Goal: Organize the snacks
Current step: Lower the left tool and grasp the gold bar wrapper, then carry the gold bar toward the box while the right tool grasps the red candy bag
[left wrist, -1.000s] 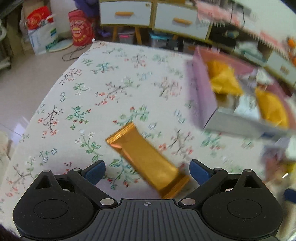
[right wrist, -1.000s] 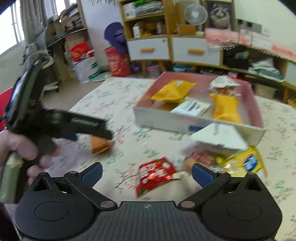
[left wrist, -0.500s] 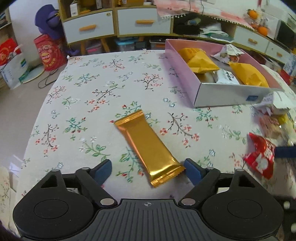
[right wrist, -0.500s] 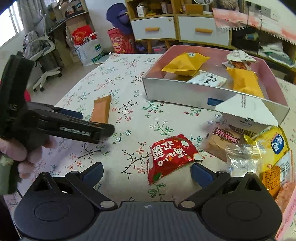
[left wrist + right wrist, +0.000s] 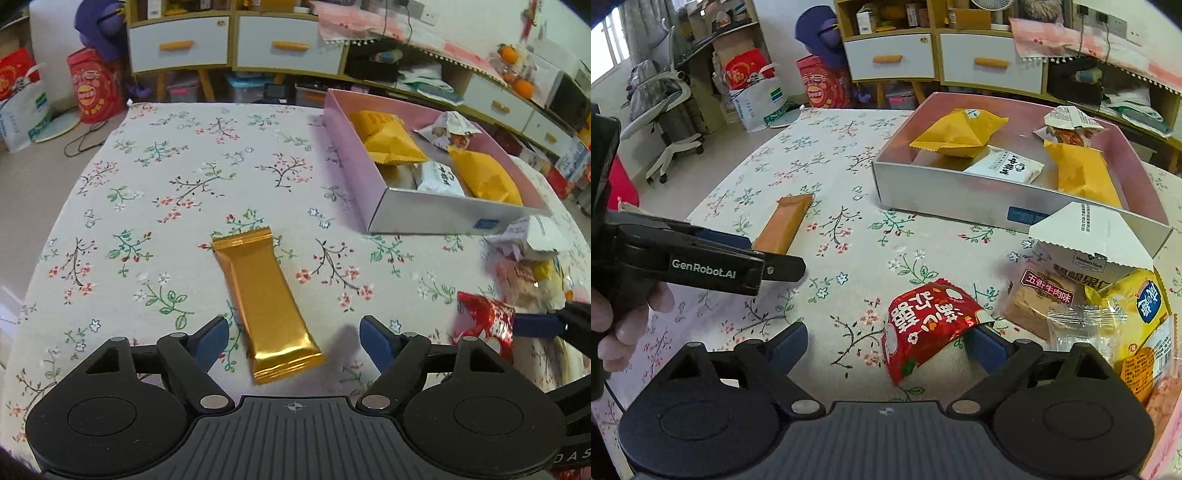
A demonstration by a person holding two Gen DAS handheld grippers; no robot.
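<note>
Left wrist view: a floral tablecloth covers the table and fills most of the frame; drawer cabinets and cluttered low shelves run along the top, red bags stand on the floor at upper left. The left gripper has its jaws apart, having just been closing, with the near end of a gold snack bar lying flat between the blue pads, neither pad touching it. A pink-lined box at upper right holds yellow and white packets. At the right edge a red packet is partly hidden behind the other tool's blue tip, and the loose wrappers above it are blurred. Right wrist view: same cloth, with an office chair at upper left. The right gripper also stands unclenched, jaws just narrowing, around the red packet; its right pad sits under the packet's edge, contact cannot be told. The gold bar at centre left is half covered by the left tool, held by a hand cut off at the frame's left edge. More snack packets crowd the lower right, cropped.
</note>
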